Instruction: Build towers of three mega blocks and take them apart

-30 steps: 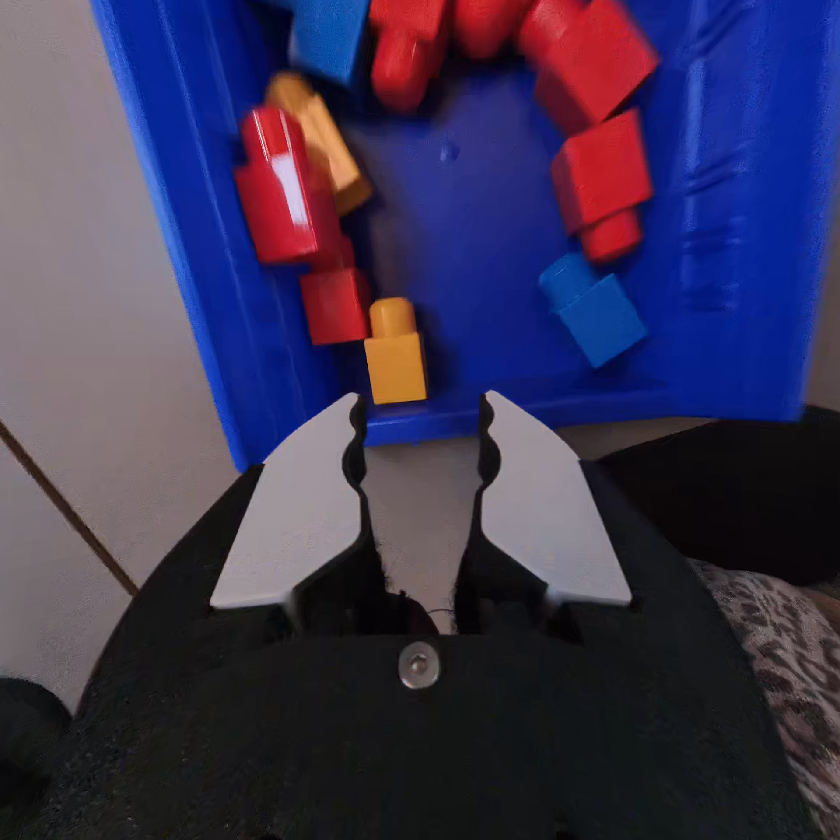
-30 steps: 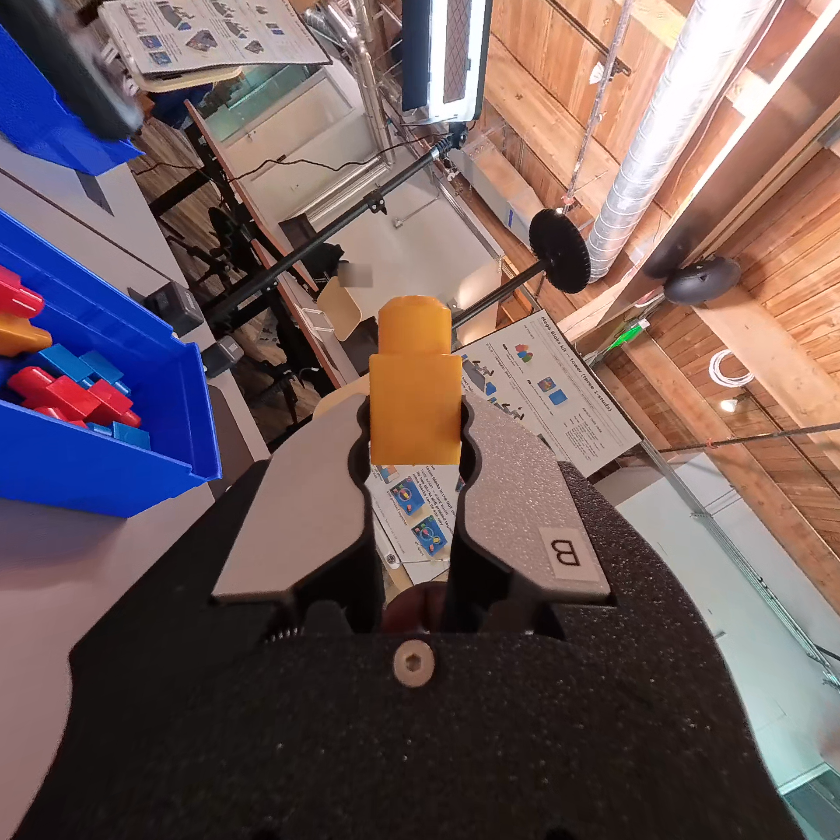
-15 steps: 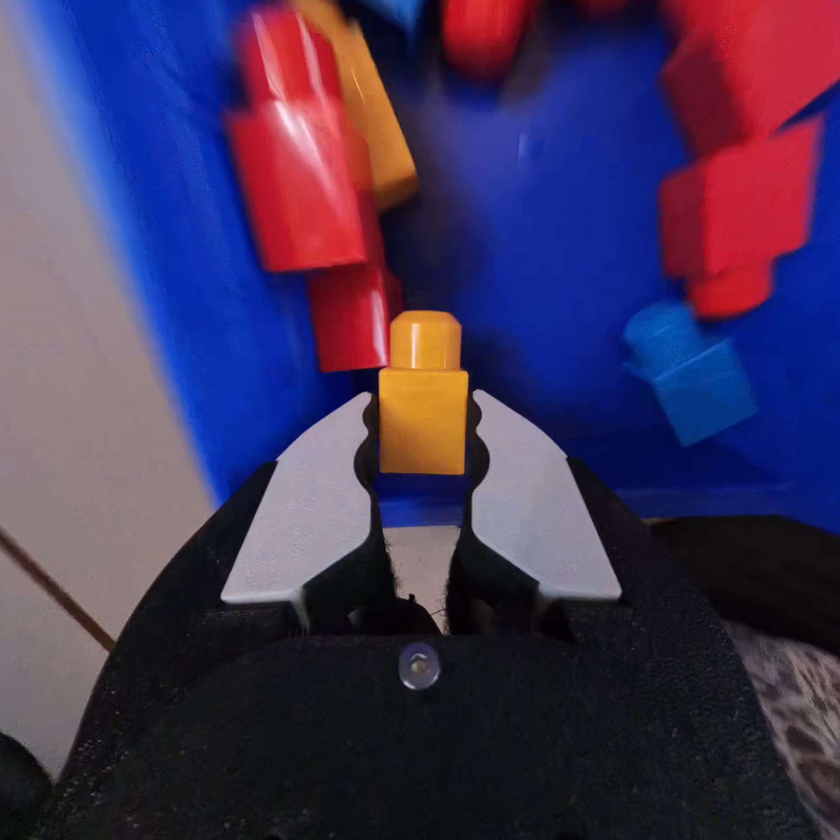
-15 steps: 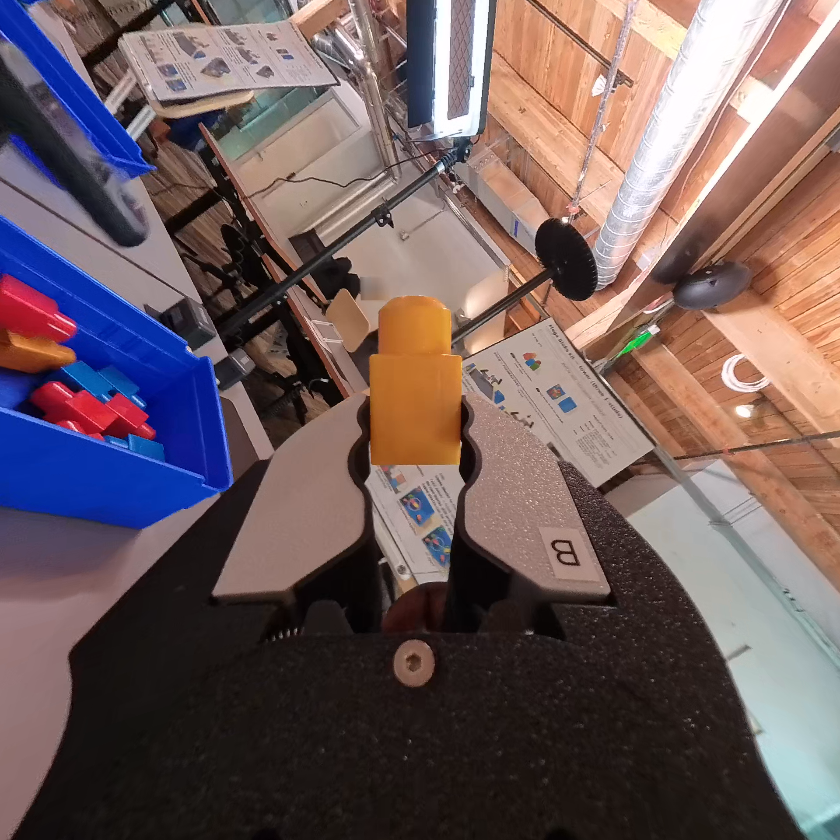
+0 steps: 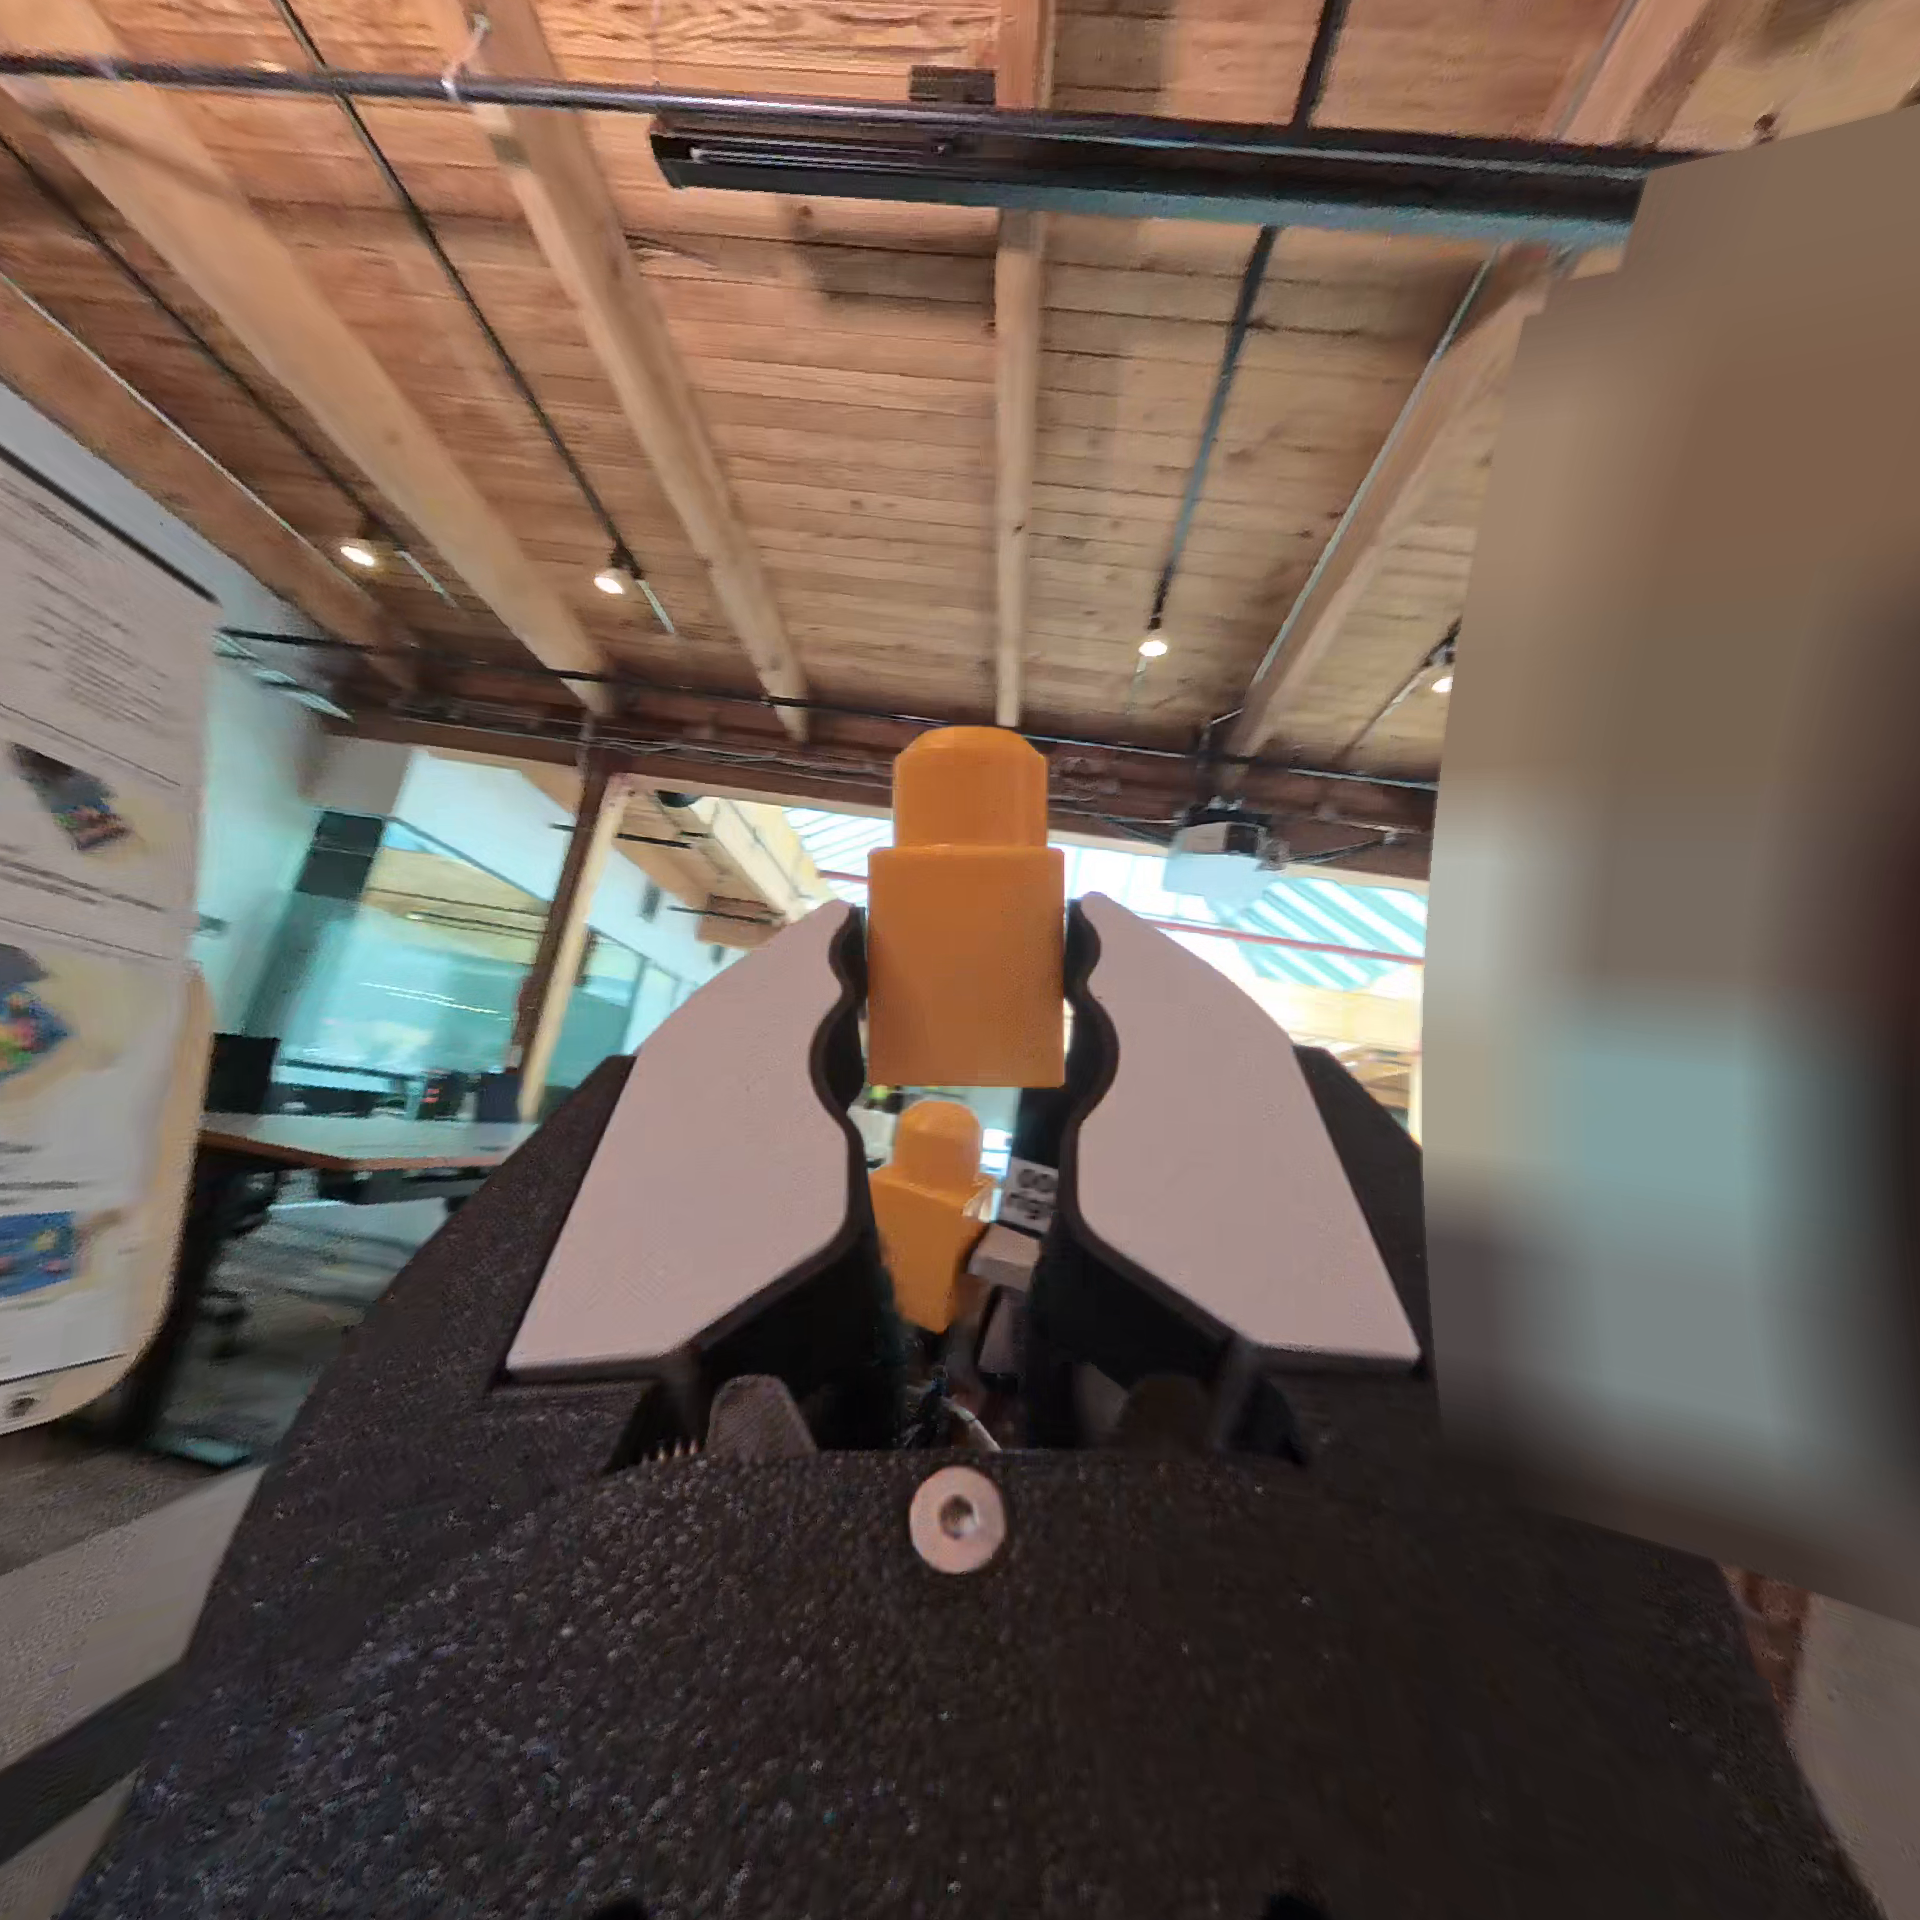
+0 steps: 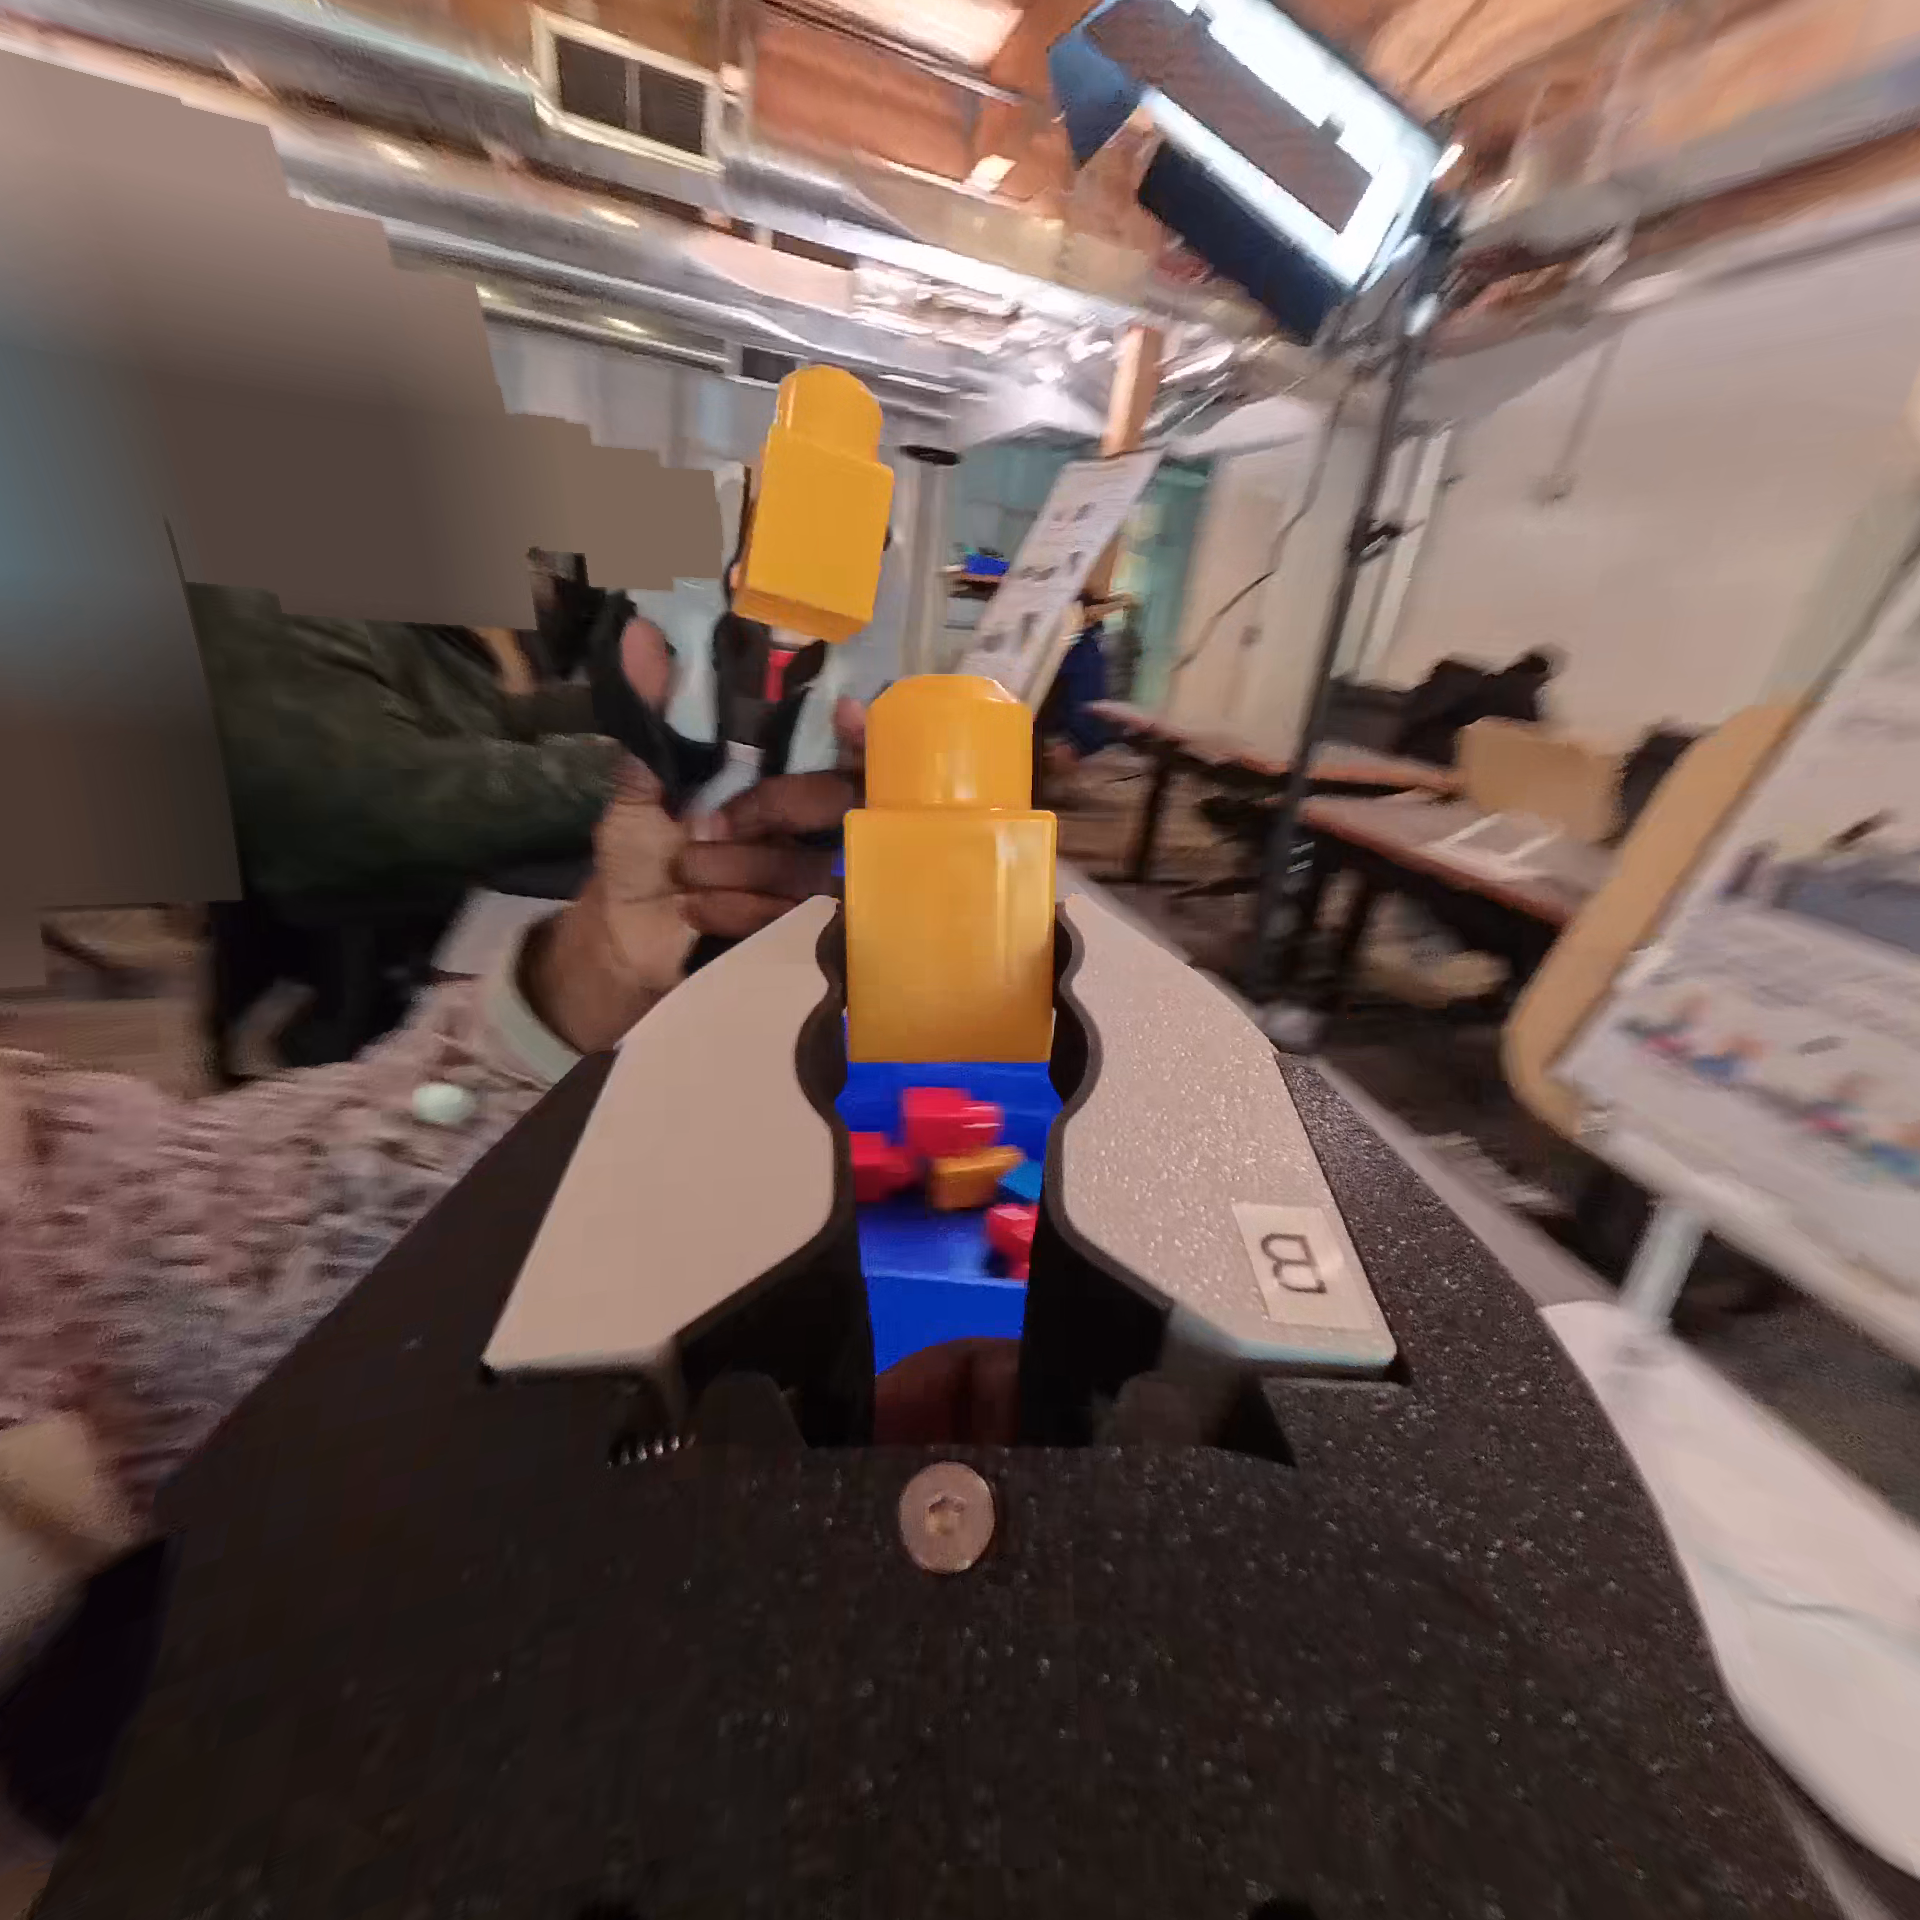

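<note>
While right view blurs, each claw (both raised) grips orange block (image 5: 964,966).

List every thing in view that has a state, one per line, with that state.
left tongs: shut on an orange block, raised toward the ceiling.
left orange block: gripped, stud pointing away from the camera.
right tongs: shut on another orange block.
right orange block: gripped, stud up, not joined to the other.
blue bin: open, holding loose red, orange and blue blocks.
</note>
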A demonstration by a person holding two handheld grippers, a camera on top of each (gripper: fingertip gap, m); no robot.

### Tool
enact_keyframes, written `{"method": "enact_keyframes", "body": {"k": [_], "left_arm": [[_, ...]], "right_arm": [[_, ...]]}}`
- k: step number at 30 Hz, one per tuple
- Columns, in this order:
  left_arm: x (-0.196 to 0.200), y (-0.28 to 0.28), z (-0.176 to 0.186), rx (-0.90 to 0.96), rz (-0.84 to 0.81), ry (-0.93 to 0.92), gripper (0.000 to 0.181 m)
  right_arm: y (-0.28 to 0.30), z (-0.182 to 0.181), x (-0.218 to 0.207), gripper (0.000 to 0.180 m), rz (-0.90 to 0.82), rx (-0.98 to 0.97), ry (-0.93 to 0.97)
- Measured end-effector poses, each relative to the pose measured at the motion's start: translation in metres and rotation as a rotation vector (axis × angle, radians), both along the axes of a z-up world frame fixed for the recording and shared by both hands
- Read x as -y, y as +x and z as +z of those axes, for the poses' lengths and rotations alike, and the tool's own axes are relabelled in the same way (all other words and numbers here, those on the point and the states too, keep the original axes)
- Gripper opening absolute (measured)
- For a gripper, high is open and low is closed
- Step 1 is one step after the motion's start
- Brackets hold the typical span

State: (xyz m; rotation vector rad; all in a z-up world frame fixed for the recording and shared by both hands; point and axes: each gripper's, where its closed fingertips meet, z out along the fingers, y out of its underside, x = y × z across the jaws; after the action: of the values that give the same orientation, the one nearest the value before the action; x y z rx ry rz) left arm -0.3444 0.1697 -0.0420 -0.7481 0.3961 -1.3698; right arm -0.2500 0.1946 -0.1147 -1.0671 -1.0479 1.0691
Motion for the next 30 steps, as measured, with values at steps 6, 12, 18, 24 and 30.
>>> {"method": "enact_keyframes", "body": {"k": [6, 12, 18, 24, 30], "left_arm": [[-0.015, 0.033, -0.024, -0.212, 0.018, -0.061, 0.036], [-0.018, 0.041, -0.039, -0.311, -0.010, -0.099, 0.036], [-0.022, 0.051, -0.053, -0.400, -0.041, -0.144, 0.036], [-0.036, 0.036, -0.032, -0.187, 0.083, -0.150, 0.036], [-0.040, 0.044, -0.025, -0.011, 0.057, -0.156, 0.035]], "right_arm": [[-0.007, -0.016, 0.011, 0.036, 0.228, 0.064, -0.259], [-0.013, -0.047, 0.001, 0.036, 0.229, 0.196, -0.343], [-0.016, -0.045, 0.005, 0.036, 0.295, 0.167, -0.386], [-0.020, -0.043, 0.013, 0.036, 0.314, 0.168, -0.361], [-0.033, -0.026, 0.006, 0.036, 0.266, 0.009, -0.392]]}}
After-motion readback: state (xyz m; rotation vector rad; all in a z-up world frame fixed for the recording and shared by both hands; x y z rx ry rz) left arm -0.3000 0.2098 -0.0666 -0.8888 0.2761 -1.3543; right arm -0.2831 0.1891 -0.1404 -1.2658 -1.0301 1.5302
